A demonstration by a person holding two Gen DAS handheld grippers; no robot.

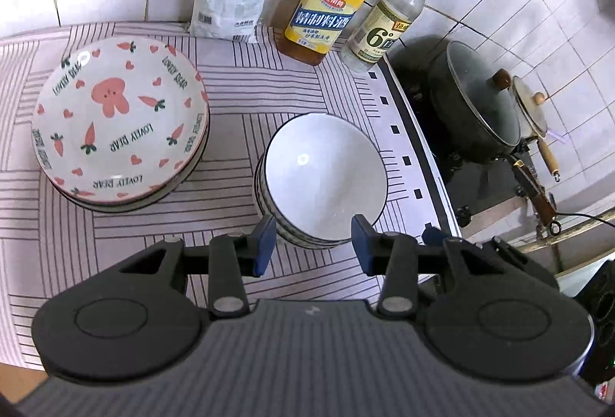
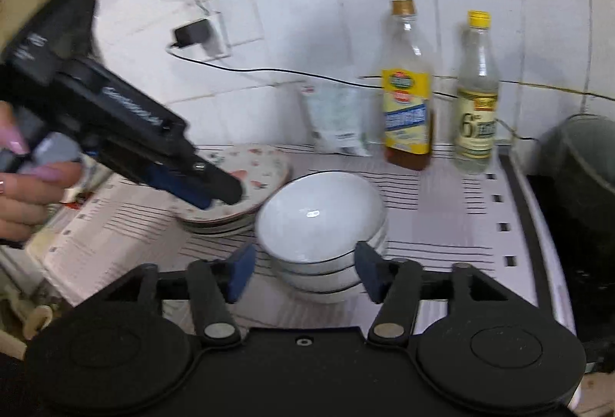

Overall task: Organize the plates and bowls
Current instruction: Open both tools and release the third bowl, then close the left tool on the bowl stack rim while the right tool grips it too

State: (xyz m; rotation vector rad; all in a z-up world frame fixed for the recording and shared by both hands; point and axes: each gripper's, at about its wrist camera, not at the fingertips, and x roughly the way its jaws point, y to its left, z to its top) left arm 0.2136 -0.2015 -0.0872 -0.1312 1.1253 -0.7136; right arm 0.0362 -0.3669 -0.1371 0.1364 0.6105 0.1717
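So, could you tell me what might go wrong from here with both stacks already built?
1. The white bowl stack looks slightly uneven; the open right gripper sits close around its near side, so a careless move could nudge it.
2. The left gripper hangs over the patterned plate stack and might clip its rim.
3. The two bottles stand just behind the bowls, so a wide sweep could topple them.

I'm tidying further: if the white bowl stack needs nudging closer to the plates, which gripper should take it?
Probably the right gripper: its open jaws frame the white bowl stack squarely. The left gripper is also open near it, though in the right view it hangs over the plates.
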